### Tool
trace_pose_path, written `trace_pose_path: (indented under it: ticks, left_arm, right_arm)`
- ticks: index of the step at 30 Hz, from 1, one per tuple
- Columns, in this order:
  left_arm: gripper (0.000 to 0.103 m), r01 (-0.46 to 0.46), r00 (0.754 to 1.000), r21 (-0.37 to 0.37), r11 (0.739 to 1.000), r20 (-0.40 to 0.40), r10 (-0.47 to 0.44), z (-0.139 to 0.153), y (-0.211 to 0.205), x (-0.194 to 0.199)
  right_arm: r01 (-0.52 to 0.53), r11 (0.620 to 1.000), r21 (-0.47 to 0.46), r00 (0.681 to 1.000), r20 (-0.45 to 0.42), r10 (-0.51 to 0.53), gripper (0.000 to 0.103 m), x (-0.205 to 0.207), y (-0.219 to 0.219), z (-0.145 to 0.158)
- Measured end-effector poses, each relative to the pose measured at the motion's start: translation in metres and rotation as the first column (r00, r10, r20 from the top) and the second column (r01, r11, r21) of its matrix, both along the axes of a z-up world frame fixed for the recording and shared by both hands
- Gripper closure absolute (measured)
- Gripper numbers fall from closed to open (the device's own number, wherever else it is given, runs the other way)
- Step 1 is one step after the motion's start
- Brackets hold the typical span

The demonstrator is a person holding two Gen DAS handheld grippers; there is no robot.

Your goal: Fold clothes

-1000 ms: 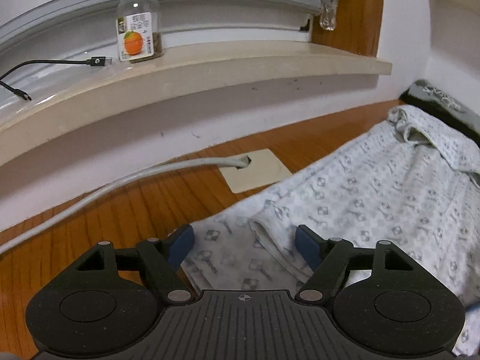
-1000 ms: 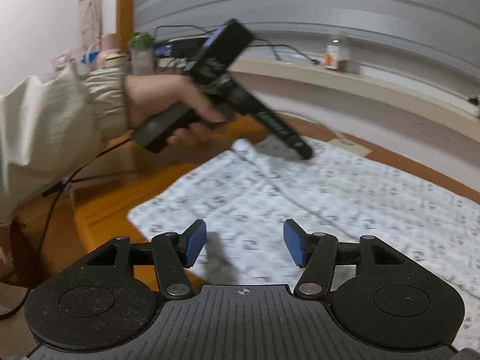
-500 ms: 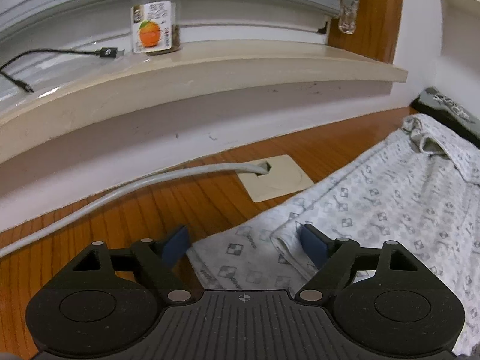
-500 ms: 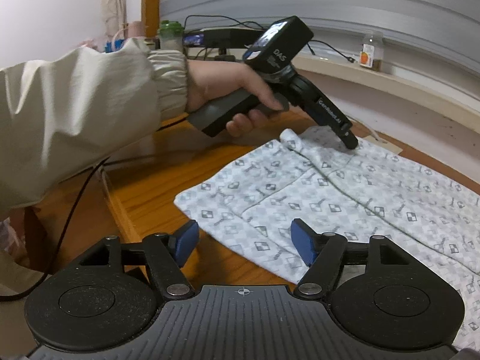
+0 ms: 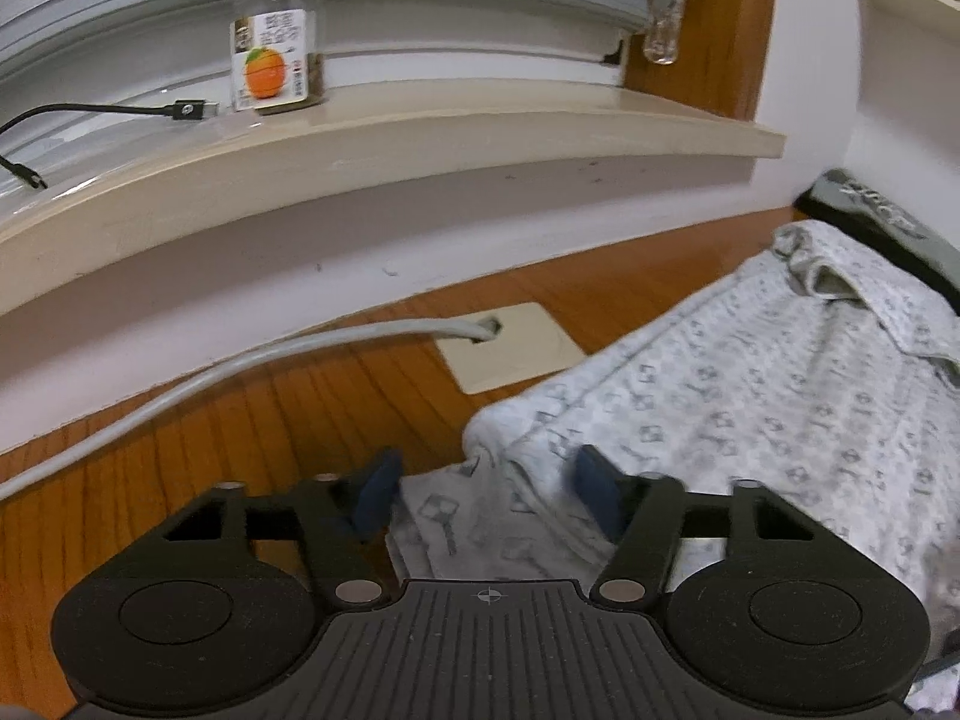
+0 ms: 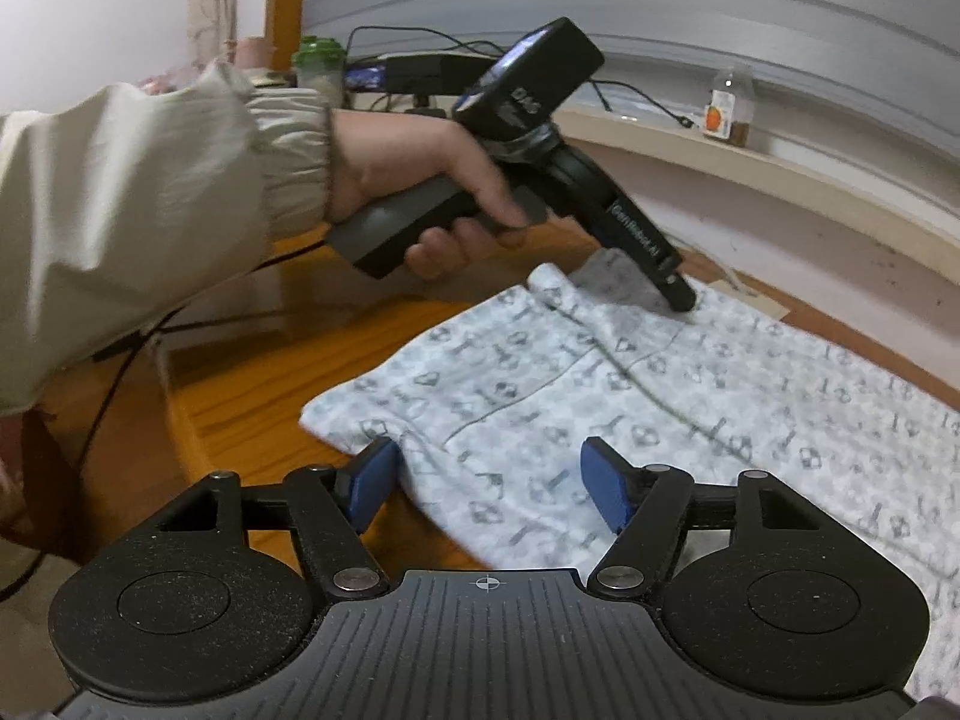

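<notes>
Both grippers' fingers (image 5: 378, 495) closing around garment (image 6: 660, 396) corners.

A soft, matt printed cotton garment (image 5: 750, 396) lies on a glossy varnished wooden floor (image 5: 252, 414). A clear glass jar (image 5: 277, 42) with a paper label stands on a smooth cream sill (image 5: 420, 138). The grippers' pads (image 6: 603, 483) look like matt blue rubber on grainy black plastic.

A wooden floor (image 5: 252, 420) carries the patterned garment (image 6: 690, 396), a grey cable (image 5: 240, 366) and a beige plate (image 5: 510, 348).
</notes>
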State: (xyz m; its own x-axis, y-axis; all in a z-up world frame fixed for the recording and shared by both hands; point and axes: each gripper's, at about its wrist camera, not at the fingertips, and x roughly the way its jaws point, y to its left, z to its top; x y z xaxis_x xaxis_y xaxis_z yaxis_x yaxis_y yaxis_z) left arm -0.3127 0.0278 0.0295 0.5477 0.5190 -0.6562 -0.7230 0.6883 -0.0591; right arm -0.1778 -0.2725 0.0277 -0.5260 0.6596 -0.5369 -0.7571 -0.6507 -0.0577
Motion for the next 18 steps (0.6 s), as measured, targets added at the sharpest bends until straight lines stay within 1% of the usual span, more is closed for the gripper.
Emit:
trace_pose_path:
  ticks: [1, 2, 3, 5, 6, 7, 10, 13, 18]
  left_arm:
    - [0.060, 0.008, 1.000, -0.004, 1.000, 0.008, -0.008, 0.000, -0.003, 0.001]
    - [0.068, 0.016, 1.000, -0.009, 1.000, 0.015, -0.016, 0.001, -0.005, 0.001]
    - [0.080, 0.018, 1.000, -0.014, 1.000, 0.015, -0.017, 0.001, -0.008, 0.002]
    - [0.084, 0.020, 1.000, -0.024, 1.000, 0.012, -0.020, 0.003, -0.013, 0.005]
    - [0.086, 0.024, 1.000, -0.018, 1.000, -0.003, -0.024, 0.004, -0.016, 0.006]
    - [0.087, 0.023, 1.000, -0.014, 1.000, -0.019, -0.024, 0.006, -0.019, 0.007]
    - [0.089, 0.012, 0.999, -0.006, 1.000, -0.032, -0.012, 0.009, -0.024, 0.004]
    - [0.089, -0.010, 1.000, 0.009, 1.000, -0.005, 0.010, 0.018, -0.025, 0.000]
    - [0.090, 0.004, 1.000, 0.071, 0.997, 0.026, -0.005, 0.051, -0.035, 0.011]
  right_arm:
    - [-0.005, 1.000, -0.007, 1.000, -0.013, 0.005, 0.063, 0.000, 0.003, 0.000]
    - [-0.013, 1.000, -0.009, 1.000, -0.020, 0.012, 0.073, 0.000, 0.006, 0.000]
    - [-0.015, 1.000, -0.002, 1.000, -0.011, 0.015, 0.080, -0.001, 0.007, 0.001]
    - [-0.017, 1.000, 0.004, 1.000, 0.006, 0.017, 0.083, -0.004, 0.009, 0.001]
    - [-0.014, 1.000, 0.002, 1.000, 0.005, 0.014, 0.086, -0.004, 0.010, 0.002]
    - [-0.010, 1.000, -0.001, 1.000, -0.002, 0.010, 0.087, -0.004, 0.011, 0.002]
    - [-0.017, 1.000, 0.003, 1.000, -0.024, 0.017, 0.089, -0.004, 0.012, 0.002]
    - [-0.019, 0.999, 0.026, 0.999, -0.048, 0.020, 0.091, -0.003, 0.010, 0.003]
    - [0.027, 0.995, 0.095, 0.994, -0.112, -0.016, 0.091, 0.018, 0.003, 0.015]
